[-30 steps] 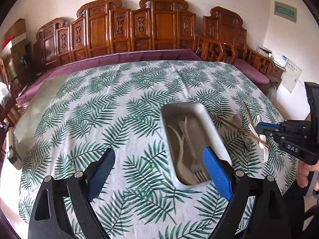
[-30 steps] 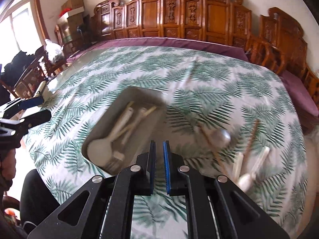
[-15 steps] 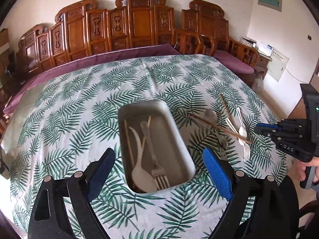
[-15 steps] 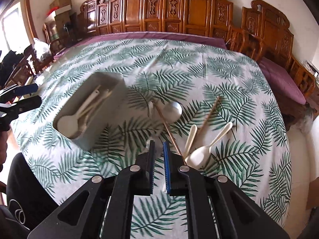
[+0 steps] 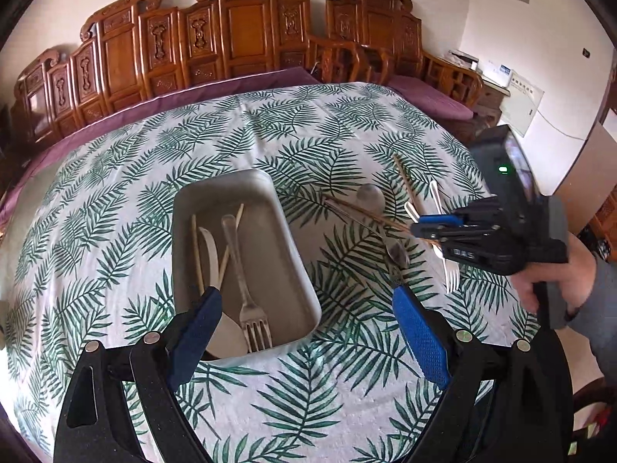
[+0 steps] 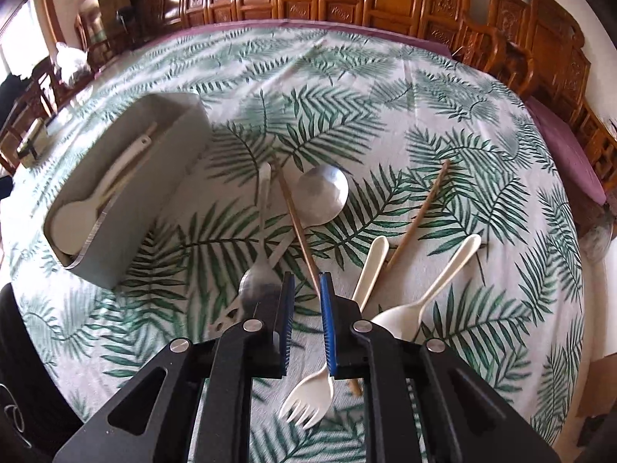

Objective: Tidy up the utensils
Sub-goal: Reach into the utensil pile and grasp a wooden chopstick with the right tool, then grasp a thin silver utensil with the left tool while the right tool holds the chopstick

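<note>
A grey rectangular tray [image 5: 270,196] [image 6: 127,216] sits on the leaf-print tablecloth and holds a metal fork [image 5: 246,289], a white spoon [image 6: 77,216] and chopsticks. To its right lie loose utensils: a metal spoon [image 6: 322,196], a metal fork [image 6: 256,281], brown chopsticks [image 6: 420,212], white spoons [image 6: 372,266] and a white fork [image 6: 308,401]. My right gripper [image 6: 307,281] is slightly open just above the pile, its jaws either side of a brown chopstick [image 6: 297,223]. It shows in the left wrist view [image 5: 422,227]. My left gripper [image 5: 304,308] is wide open and empty near the tray's front end.
Carved wooden chairs [image 5: 239,38] ring the far side of the round table. A purple cloth [image 5: 428,96] shows under the tablecloth's edge. A small box [image 6: 32,146] sits at the table's left edge in the right wrist view.
My right gripper has moved down and right over the loose utensils and opened slightly around a chopstick. The left gripper shifted right, bringing the tray to its centre.
</note>
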